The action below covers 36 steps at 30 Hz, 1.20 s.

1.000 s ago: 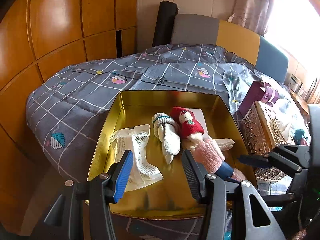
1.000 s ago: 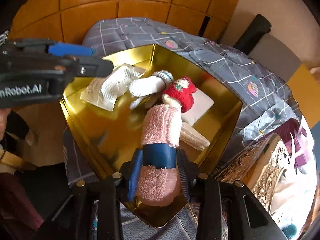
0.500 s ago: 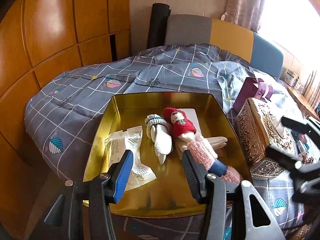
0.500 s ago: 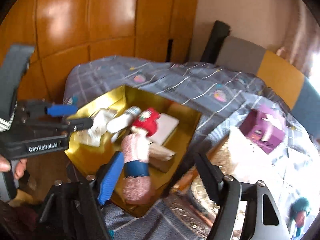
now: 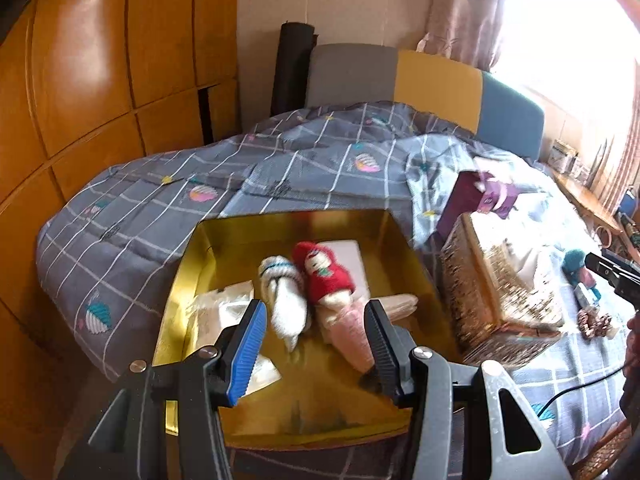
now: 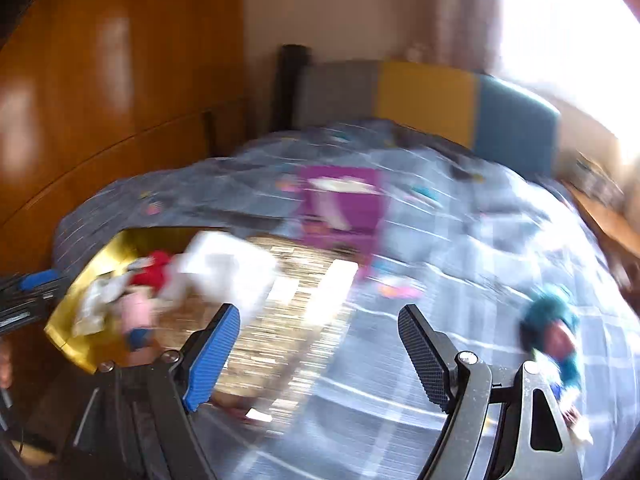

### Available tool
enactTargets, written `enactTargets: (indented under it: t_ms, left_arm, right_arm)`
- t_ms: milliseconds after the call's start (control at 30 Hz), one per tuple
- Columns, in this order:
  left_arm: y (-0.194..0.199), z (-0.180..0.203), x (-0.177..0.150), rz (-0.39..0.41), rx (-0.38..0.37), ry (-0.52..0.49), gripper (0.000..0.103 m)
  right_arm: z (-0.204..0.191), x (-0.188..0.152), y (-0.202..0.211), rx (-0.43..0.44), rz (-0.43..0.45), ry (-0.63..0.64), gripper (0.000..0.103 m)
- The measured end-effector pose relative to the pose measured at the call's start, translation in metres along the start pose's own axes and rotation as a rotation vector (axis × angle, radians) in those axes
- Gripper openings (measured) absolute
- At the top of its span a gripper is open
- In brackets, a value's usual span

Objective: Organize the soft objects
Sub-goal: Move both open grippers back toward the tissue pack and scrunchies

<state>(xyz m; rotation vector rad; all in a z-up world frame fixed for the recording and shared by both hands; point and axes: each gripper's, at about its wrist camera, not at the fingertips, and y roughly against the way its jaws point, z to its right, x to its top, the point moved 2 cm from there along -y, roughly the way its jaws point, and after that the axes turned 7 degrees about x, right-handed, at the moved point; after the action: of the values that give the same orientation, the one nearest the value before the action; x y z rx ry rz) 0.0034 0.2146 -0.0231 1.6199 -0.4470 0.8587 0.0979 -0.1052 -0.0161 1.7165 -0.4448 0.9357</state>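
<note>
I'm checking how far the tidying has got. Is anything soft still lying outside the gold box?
Yes. A teal plush toy still lies loose on the quilt, beyond the ornate box and away from the gold box holding the other soft items.

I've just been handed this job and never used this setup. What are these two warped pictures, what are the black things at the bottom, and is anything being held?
Each picture comes from a fisheye camera on a hand-held pair of tongs, looking along its fingers. The left tongs hover open over a gold tray on the bed, holding nothing. In the tray lie a white sock, a red doll and a pink sock. The right view is blurred: the right tongs are opening, empty, over the quilt, near a teal-haired doll.
</note>
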Motion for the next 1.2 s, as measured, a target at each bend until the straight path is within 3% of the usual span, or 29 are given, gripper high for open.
enactTargets:
  t_ms: [233, 333, 433, 600, 767, 833, 867, 933, 967, 1033, 1200]
  left_arm:
    - [0.014, 0.031, 0.017, 0.044, -0.046, -0.063, 0.051]
    - [0.017, 0.049, 0.022, 0.055, -0.069, -0.099, 0.051]
    - [0.019, 0.067, 0.025, 0.057, -0.094, -0.129, 0.051]
    - [0.022, 0.092, 0.026, 0.061, -0.126, -0.175, 0.051]
    - [0.030, 0.116, 0.027, 0.073, -0.153, -0.225, 0.051]
    - [0.034, 0.125, 0.029, 0.083, -0.167, -0.246, 0.051]
    - [0.037, 0.131, 0.032, 0.091, -0.176, -0.255, 0.051]
    - [0.042, 0.141, 0.036, 0.105, -0.196, -0.274, 0.051]
    - [0.045, 0.150, 0.038, 0.113, -0.212, -0.290, 0.051]
    - [0.050, 0.164, 0.042, 0.125, -0.237, -0.313, 0.051]
    - [0.060, 0.230, 0.045, 0.137, -0.323, -0.442, 0.051]
  right_arm:
    - [0.165, -0.017, 0.035, -0.267, 0.031, -0.383, 0.082]
    - [0.226, -0.035, 0.040, -0.296, 0.021, -0.577, 0.082]
    - [0.260, -0.050, 0.030, -0.242, -0.033, -0.692, 0.082]
    - [0.265, -0.054, 0.001, -0.165, -0.108, -0.690, 0.082]
    - [0.265, -0.059, -0.034, -0.187, -0.176, -0.697, 0.091]
    - [0.265, -0.060, -0.044, -0.099, -0.187, -0.697, 0.092]
    - [0.261, -0.059, -0.047, 0.011, -0.189, -0.713, 0.092]
    - [0.254, -0.051, -0.040, 0.245, -0.112, -0.751, 0.090]
    - [0.249, -0.043, -0.029, 0.272, -0.048, -0.723, 0.090]
    - [0.250, -0.040, -0.016, 0.216, 0.003, -0.706, 0.093]
    - [0.274, -0.057, -0.006, 0.017, -0.016, -0.795, 0.093]
